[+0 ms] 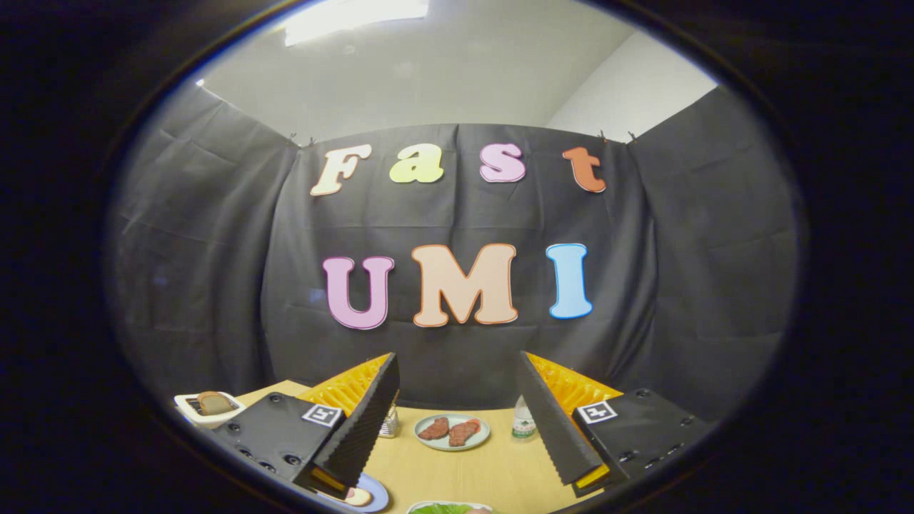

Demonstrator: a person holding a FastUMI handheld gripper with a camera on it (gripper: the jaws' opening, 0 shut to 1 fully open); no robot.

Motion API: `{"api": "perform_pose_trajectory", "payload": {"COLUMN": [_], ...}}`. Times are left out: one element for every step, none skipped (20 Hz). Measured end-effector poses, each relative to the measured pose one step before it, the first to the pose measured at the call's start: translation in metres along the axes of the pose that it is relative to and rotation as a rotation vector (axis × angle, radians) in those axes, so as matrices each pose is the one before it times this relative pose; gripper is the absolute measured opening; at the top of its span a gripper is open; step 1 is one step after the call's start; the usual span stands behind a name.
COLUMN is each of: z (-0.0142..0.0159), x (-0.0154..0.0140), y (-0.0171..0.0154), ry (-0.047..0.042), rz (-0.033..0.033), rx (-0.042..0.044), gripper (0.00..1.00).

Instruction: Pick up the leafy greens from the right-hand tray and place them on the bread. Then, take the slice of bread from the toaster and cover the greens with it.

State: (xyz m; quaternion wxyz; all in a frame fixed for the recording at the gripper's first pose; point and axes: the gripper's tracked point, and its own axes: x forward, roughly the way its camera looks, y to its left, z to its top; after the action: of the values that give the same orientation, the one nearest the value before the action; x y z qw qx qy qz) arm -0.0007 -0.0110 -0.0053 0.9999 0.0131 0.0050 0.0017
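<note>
The gripper (457, 410) hangs over a pale wooden table (464, 471) with its two fingers spread wide apart and nothing between them. Each finger is a black wedge with a ribbed rubbery inner face, backed by ridged orange plastic and mounted on a matte black block bearing a small square marker.

Taking the round plate of meat (452, 432) as the landmark: it is pale green, holds two reddish-brown, rough-surfaced slices, and sits on the table beyond the open fingers, centred in the gap between them. Just to its right stands a small clear plastic bottle (523, 422) with a green label, close to the right finger. Well to the plate's left, past the left finger, a white boxy toaster (207, 408) holds a brown-crusted bread slice (213, 402) upright in its slot. Nearer the camera than the plate, the crinkled leafy greens (443, 508) lie on a light tray, partly cut off. A blue-rimmed plate (368, 495) under the left finger carries something pale, possibly bread.
</note>
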Motion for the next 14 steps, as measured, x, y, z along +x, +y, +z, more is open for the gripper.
{"api": "perform_pose_trajectory", "payload": {"z": [-0.00033, -0.00029, -0.00103, -0.0011, -0.00039, -0.00135, -0.00019, -0.00203, -0.00187, -0.00444, -0.0044, -0.00421, -0.00335, -0.00348], "x": [-0.00051, 0.00035, -0.00031, -0.00042, -0.00017, -0.00124, -0.00039, -0.00025, -0.00018, 0.00007, -0.00042, 0.00038, 0.00041, -0.00042], "y": [-0.00098, -0.00147, -0.0016, -0.00106, -0.00093, -0.00014, -0.00043, -0.00018, -0.00075, 0.00056, 0.00335, 0.00107, -0.00059, -0.00129], "ry": [0.00157, 0.0022, 0.00165, 0.00185, 0.00187, 0.00219, 0.00132, 0.00353, 0.00605, 0.01104, 0.01504, 0.01562, 0.01316, 0.0126], "rz": [-0.00071, -0.00093, -0.00027, 0.00032, 0.00143, 0.0036, 0.0053, 0.00639, 0.00732, 0.01546, 0.02648, 0.02329, 0.0188, 0.01657], "rx": [0.00131, 0.0001, -0.00054, -0.00053, 0.00047, 0.0017, 0.00154, -0.00213, -0.00477, -0.00414, -0.00344, -0.0076, -0.01352, -0.01656], "gripper": [1.0, 1.0, 1.0, 1.0, 1.0, 1.0, 1.0, 1.0, 1.0, 1.0, 1.0, 1.0, 1.0, 1.0]}}
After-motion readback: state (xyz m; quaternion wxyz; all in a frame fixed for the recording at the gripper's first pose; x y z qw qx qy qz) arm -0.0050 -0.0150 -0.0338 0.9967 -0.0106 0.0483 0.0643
